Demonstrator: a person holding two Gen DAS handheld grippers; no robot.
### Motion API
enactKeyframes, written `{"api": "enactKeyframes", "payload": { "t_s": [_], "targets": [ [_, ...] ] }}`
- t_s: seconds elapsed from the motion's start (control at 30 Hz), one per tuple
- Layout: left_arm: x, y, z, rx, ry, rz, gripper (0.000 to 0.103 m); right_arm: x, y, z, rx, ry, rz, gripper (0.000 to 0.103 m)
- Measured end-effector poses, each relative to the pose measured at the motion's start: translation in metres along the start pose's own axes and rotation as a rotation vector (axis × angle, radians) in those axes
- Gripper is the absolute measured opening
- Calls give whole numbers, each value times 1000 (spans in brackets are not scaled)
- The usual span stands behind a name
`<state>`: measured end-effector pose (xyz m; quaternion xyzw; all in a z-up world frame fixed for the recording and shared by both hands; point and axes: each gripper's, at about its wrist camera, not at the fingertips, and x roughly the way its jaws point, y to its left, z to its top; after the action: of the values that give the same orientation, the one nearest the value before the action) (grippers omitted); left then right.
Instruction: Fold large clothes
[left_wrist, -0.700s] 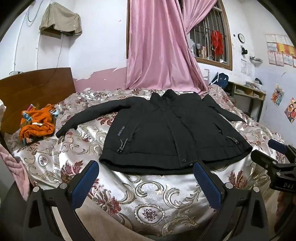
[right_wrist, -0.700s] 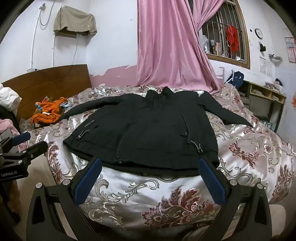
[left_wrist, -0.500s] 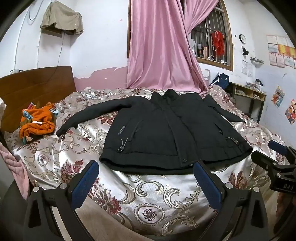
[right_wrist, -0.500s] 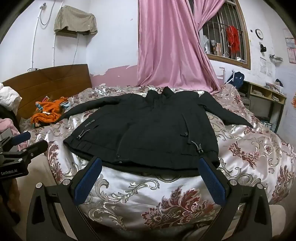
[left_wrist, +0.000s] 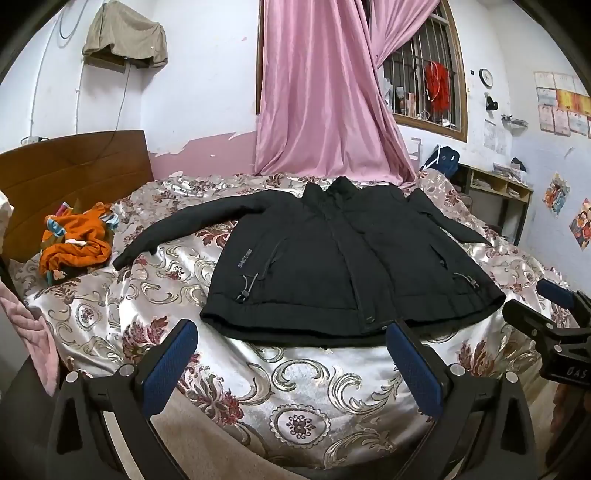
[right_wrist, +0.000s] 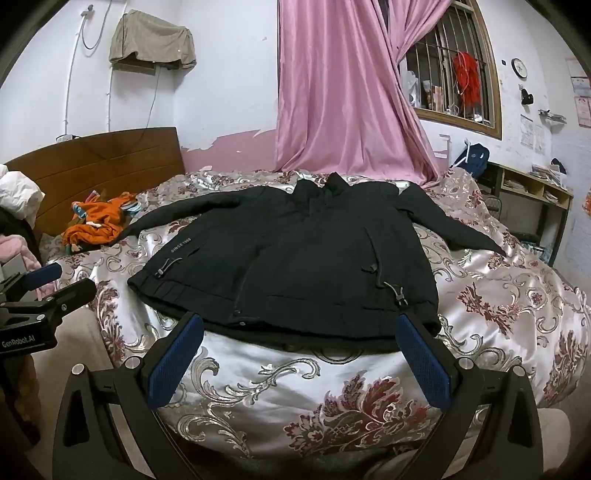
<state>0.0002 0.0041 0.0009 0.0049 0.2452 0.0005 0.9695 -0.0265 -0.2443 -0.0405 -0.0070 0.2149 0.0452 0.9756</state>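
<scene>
A large black jacket (left_wrist: 332, 254) lies flat, front up, on the floral satin bedspread (left_wrist: 303, 391), sleeves spread to both sides, hem toward me. It also shows in the right wrist view (right_wrist: 295, 258). My left gripper (left_wrist: 291, 363) is open and empty, hovering off the bed's near edge just short of the hem. My right gripper (right_wrist: 299, 354) is open and empty, also just short of the hem. The right gripper shows at the right edge of the left wrist view (left_wrist: 554, 332); the left gripper shows at the left edge of the right wrist view (right_wrist: 40, 295).
An orange garment pile (left_wrist: 74, 243) lies at the bed's left by the wooden headboard (left_wrist: 66, 173). A pink curtain (left_wrist: 325, 92) hangs behind the bed. A wooden shelf unit (left_wrist: 502, 199) stands at the right wall. Pink fabric (left_wrist: 26, 332) hangs at the left.
Both views have tilted very slightly; the jacket and both open grippers keep almost the same places.
</scene>
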Motion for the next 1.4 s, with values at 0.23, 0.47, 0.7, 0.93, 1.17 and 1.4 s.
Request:
{"api": "enactKeyframes", "payload": {
  "t_s": [0.23, 0.47, 0.7, 0.93, 1.17, 1.4],
  "targets": [
    [2, 0, -5, 0, 2, 2, 103, 0, 0, 0, -1, 0, 0, 102],
    [1, 2, -6, 1, 1, 10, 103, -1, -1, 0, 1, -1, 0, 102],
    [3, 0, -6, -3, 2, 3, 103, -1, -2, 0, 0, -1, -1, 102],
    [2, 0, -4, -5, 2, 4, 103, -1, -3, 0, 0, 0, 0, 102],
    [2, 0, -5, -4, 3, 2, 103, -1, -3, 0, 1, 0, 0, 102],
    [2, 0, -4, -4, 2, 4, 103, -1, -3, 0, 0, 0, 0, 102]
  ]
}}
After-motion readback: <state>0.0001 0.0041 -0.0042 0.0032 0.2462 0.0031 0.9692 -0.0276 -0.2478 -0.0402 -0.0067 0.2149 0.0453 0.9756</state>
